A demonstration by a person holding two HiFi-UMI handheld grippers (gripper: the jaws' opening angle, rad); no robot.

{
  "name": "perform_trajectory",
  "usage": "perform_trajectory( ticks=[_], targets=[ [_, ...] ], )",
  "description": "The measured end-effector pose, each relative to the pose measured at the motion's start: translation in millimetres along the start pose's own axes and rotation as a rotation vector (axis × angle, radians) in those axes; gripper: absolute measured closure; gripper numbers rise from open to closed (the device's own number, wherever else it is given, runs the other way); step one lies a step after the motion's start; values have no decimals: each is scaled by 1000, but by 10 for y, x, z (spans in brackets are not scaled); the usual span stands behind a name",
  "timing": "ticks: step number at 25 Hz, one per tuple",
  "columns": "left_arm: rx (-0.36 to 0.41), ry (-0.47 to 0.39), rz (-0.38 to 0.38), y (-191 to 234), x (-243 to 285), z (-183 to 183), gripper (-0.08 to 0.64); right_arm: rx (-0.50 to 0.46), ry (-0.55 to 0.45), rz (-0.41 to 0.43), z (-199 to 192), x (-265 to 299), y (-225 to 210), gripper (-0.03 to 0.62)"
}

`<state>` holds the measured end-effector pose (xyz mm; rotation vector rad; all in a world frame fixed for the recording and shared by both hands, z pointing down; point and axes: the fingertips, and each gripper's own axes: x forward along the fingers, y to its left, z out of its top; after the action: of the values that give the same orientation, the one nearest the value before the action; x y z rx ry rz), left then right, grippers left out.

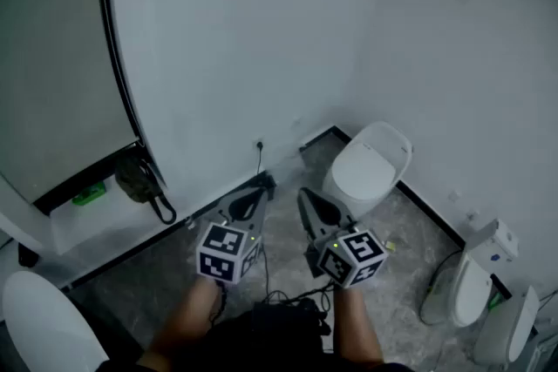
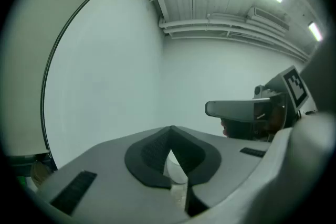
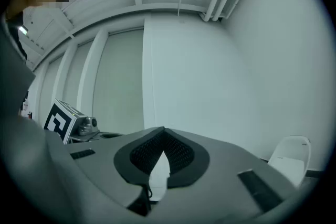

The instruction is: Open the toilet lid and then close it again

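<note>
A white toilet [image 1: 369,165] stands on the grey floor by the far wall, its lid [image 1: 364,167] down. The same toilet [image 3: 289,158] shows at the lower right of the right gripper view. Both grippers are held level in front of the person, short of the toilet and not touching it. My left gripper [image 1: 259,191] is shut with nothing in it, its jaws meeting at their tips [image 2: 170,132]. Beside it my right gripper [image 1: 306,199] is also shut and empty [image 3: 163,134]. The right gripper [image 2: 245,110] also appears at the right of the left gripper view.
Two more white fixtures [image 1: 472,285] stand along the right wall and another [image 1: 39,325] at the lower left. A black cable [image 1: 260,159] hangs from a wall socket. A dark bag [image 1: 139,179] and a green item [image 1: 89,193] sit by a curved partition [image 1: 118,74].
</note>
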<state>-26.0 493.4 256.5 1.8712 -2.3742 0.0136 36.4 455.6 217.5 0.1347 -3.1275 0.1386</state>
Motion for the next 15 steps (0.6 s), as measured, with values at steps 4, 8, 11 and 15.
perform_trajectory(
  ticks=[4, 8, 11, 15],
  targets=[
    [0, 3, -2, -62, 22, 12, 552, 13, -2, 11, 10, -32, -35, 583],
    [7, 6, -11, -65, 9, 11, 552, 22, 0, -9, 6, -40, -40, 581],
    [7, 7, -16, -58, 12, -8, 552, 11, 1, -14, -11, -36, -50, 581],
    [9, 20, -32, -121, 46, -33, 552, 24, -3, -33, -39, -82, -104, 581]
  ],
)
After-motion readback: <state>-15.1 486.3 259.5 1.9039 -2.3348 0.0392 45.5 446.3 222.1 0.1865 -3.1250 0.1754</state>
